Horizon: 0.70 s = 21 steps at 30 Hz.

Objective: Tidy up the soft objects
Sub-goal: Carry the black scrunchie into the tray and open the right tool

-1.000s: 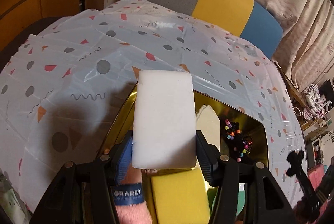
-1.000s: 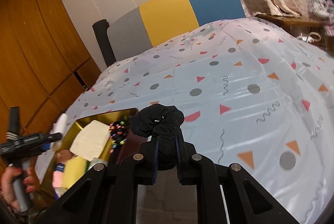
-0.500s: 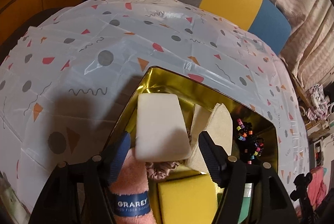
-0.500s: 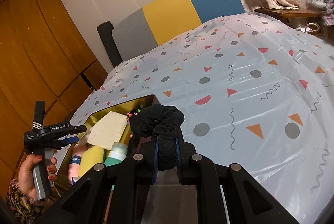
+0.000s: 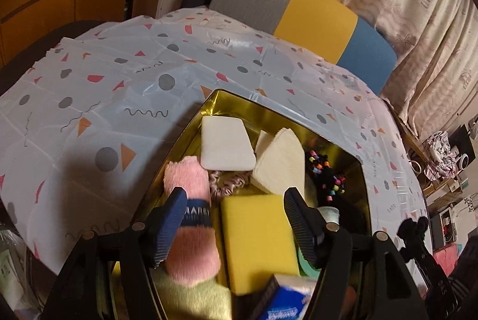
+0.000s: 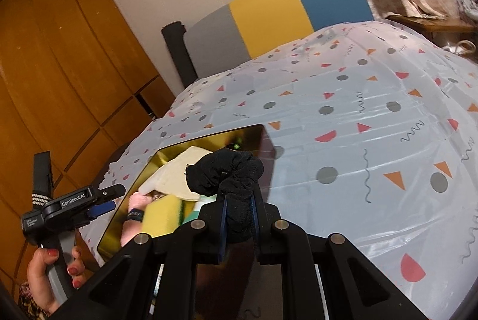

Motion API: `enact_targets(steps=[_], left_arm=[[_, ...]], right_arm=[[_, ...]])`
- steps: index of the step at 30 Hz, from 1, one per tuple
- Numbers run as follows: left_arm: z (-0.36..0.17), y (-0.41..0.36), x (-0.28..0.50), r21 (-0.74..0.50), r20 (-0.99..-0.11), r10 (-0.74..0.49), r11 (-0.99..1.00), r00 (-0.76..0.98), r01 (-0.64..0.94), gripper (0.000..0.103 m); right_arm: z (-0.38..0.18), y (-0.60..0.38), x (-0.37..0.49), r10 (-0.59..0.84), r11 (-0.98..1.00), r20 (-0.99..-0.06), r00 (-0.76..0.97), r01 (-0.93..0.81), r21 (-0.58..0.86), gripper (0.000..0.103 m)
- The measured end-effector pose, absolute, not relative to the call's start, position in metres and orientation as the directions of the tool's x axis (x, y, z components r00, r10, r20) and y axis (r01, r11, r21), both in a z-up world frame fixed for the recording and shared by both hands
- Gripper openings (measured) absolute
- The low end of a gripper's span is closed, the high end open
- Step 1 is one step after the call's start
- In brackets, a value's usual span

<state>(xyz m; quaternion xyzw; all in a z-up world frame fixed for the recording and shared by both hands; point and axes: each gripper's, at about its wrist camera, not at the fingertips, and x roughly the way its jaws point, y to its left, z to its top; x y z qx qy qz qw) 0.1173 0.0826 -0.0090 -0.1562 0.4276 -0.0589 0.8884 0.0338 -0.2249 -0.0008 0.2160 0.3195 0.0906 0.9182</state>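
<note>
Left tongs (image 5: 234, 218): stood wide open, nothing between the pads, poised over the near end of the gold tray.
Right tongs (image 6: 238, 217): closed on a black scrunchie (image 6: 225, 172), held above the tray's near right side.
Gold tray (image 5: 363, 185): sat on the counter (image 5: 89, 99), which was covered in a patterned cloth.
Tray contents, near to far: yellow sponge (image 5: 257, 236) beside a pink fluffy roll (image 5: 191, 218); pink satin scrunchie (image 5: 227, 182); cream cloth (image 5: 280, 164); beaded hair ties (image 5: 325, 173); white sponge (image 5: 225, 147) lying flat at the far end.
Background: tricolour chair back (image 5: 301, 12) behind the counter.
</note>
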Motion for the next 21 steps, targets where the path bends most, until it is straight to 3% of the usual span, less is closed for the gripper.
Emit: enact_targets(steps=[21], left_arm=[[0.001, 0.072, 0.062, -0.301, -0.739, -0.26, 0.953, 0.622, 0.041, 0.069]], right_arm=[[0.011, -0.138, 0.044, 0.306, 0.942, -0.624, 0.719, -0.133, 0.309, 0.014]])
